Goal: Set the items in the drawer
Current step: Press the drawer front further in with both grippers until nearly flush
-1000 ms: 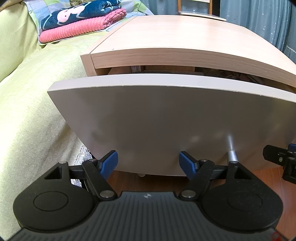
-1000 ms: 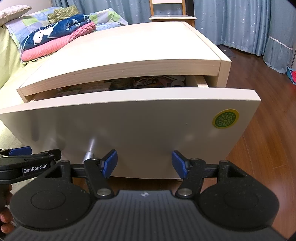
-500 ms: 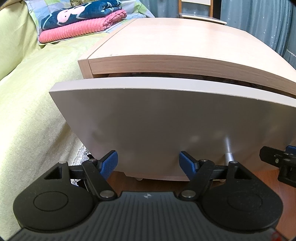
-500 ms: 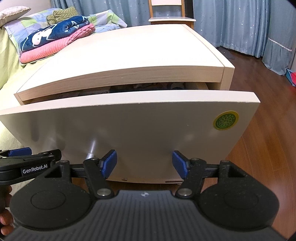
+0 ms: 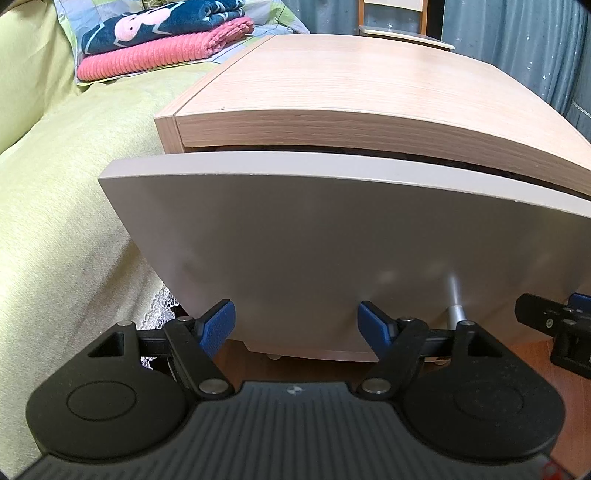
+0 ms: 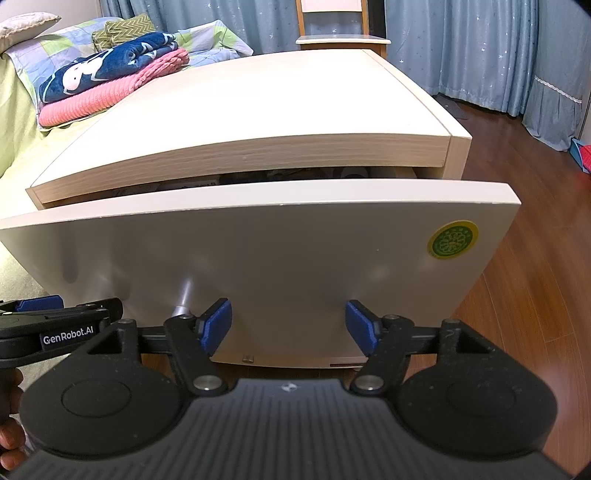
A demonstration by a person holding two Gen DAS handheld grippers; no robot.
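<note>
The nightstand drawer's pale front panel [image 5: 314,251] [image 6: 277,266] fills both views, pulled out only a little from under the wooden top [image 5: 369,88] [image 6: 258,107]. A narrow slit shows dim items inside the drawer [image 6: 295,173]. My left gripper [image 5: 295,325] is open, its blue fingertips against the lower part of the panel. My right gripper [image 6: 288,326] is open too, pressed low on the same panel beside a metal handle post [image 6: 183,295]. Nothing is between either pair of fingers. A green round sticker [image 6: 452,240] marks the panel's right corner.
A bed with a yellow-green cover [image 5: 55,206] lies to the left, with folded pink and navy blankets [image 6: 107,85] on it. Wooden floor [image 6: 535,295] stretches to the right. Blue curtains [image 6: 480,44] and a chair [image 6: 340,33] stand behind the nightstand.
The drawer has slid inward: the gap under the top has narrowed from a wide opening showing its contents to a thin slit. Both grippers have moved forward with the panel.
</note>
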